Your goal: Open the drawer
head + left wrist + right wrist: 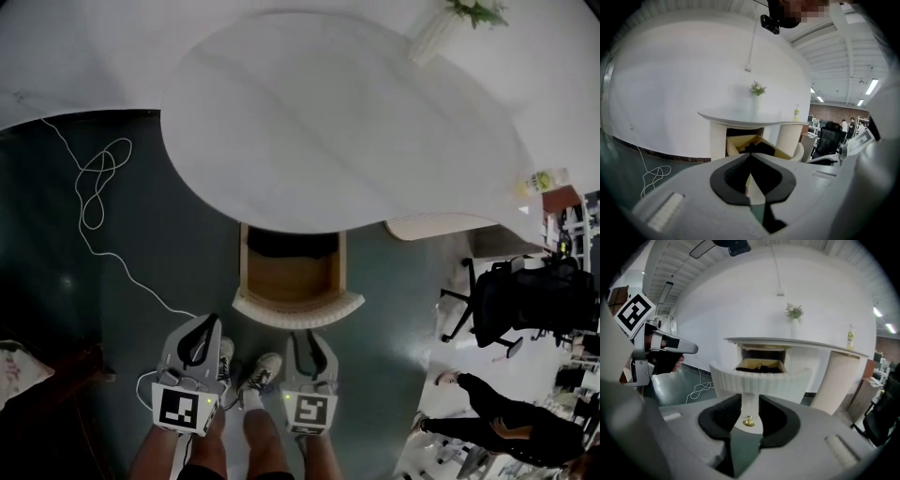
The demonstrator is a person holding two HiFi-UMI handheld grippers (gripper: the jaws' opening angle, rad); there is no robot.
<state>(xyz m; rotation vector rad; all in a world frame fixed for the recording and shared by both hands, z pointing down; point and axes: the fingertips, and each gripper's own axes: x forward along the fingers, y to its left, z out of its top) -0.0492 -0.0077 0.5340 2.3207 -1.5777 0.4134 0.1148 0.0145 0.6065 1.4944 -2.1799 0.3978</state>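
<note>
Count: two tongs, one drawer, one bench, one vase, one bottle, one chair, one loose cable. Left tongs [208,326] and right tongs [305,339] sit side by side at bottom centre of the head view. Both are aimed up-frame at the wood-lined drawer with the white ribbed curved front [298,307]. The drawer stands pulled out from under the white rounded bench [356,122], mid-frame. Left tongs: pad tips pressed together, nothing pinched. Right tongs: spread, pads clear of everything. A small brass-coloured knob [748,422] on the drawer front shows in the gap, untouched. Only the right gripper view shows that knob. On the bench: white ribbed vase with a green sprig [433,36] upper right, yellow-green bottle [544,180] at the right edge. Thin white cable [94,183] lies looped on the dark green floor [141,272], left side. Black office chair [530,295] right. Person in dark clothes [506,417] lower right, head view only. Both gripper views look into the drawer and show one dark item [759,367] inside, can't tell what. In the head view the drawer's rear is in shadow. The right gripper view also catches the left tongs held in a hand [665,363] at its left edge. The left gripper view adds two distant people [848,124] far right. Two pale shoes [264,368] sit between the tongs in the head view.
</note>
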